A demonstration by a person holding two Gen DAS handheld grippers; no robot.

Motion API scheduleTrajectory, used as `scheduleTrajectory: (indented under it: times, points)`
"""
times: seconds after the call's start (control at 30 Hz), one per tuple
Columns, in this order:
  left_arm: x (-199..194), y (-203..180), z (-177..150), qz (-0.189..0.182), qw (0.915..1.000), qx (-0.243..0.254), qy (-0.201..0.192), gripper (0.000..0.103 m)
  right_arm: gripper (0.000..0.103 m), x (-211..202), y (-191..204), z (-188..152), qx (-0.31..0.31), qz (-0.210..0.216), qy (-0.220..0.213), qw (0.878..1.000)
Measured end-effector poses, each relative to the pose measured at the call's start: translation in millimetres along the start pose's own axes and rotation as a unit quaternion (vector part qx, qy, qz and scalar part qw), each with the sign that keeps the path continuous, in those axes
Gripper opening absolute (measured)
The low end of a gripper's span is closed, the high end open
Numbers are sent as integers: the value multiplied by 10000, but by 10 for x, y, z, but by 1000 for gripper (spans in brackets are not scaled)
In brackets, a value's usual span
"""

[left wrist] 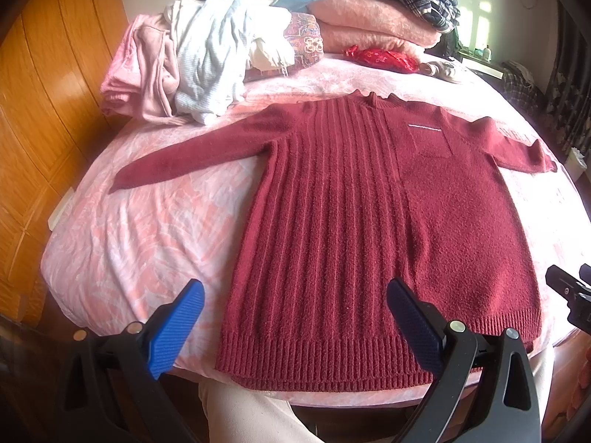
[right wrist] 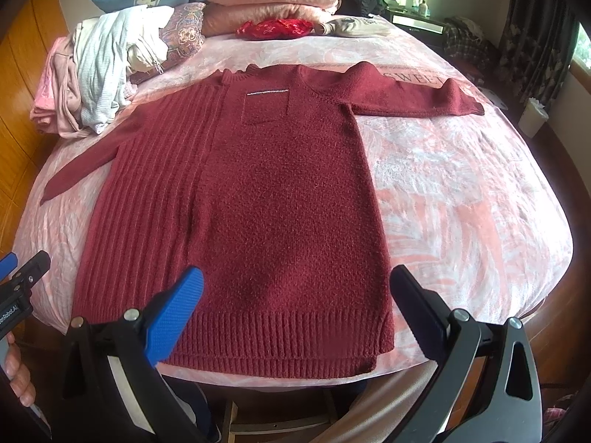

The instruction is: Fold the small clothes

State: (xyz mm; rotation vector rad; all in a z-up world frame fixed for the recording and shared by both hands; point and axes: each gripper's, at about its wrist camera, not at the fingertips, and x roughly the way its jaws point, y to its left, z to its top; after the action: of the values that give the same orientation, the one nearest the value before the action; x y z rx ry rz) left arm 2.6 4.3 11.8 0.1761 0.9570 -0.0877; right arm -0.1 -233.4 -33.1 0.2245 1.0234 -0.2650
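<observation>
Pink patterned bedspread [left wrist: 140, 229] covers a bed that serves as the work surface; orange wood panelling runs along its left side.

Nearest: left gripper [left wrist: 295, 317] and right gripper [right wrist: 295, 310] both hover at the near edge of the bed, tongs spread wide, pinching nothing. Each sits over the ribbed hem, the left toward the hem's left half, the right toward its right half (whether any finger touches the knit, cannot tell).

Task item: dark red sweater [left wrist: 369, 221], laid flat and face up in the middle of the bed, hem at the near edge and slightly overhanging it, collar toward the far side. Left half of the body is vertically ribbed, right half a pebbly knit with a chest pocket trimmed in a pale line. Left sleeve [left wrist: 192, 158] angles out toward the bed's left edge; right sleeve [right wrist: 417, 99] lies straight out toward the right edge, with a hump near the cuff.

Step, as judged: garment spread, folding not yet begun. Next move likely calls for pinching a sleeve or side edge and carrying it inward over the body; thick knit should hold a fold but may drag.

Far side: pile of pale clothes [left wrist: 192, 66] at the far left corner, stacked pink blankets [left wrist: 369, 18] behind.
</observation>
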Motion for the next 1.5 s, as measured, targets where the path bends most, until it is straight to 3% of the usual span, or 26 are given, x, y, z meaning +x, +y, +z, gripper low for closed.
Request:
scheduleTrajectory:
  times: [1.5]
  points:
    - [-13, 31, 29, 5, 10000, -29, 12, 99, 100, 49, -2, 21, 4, -20, 56, 10000]
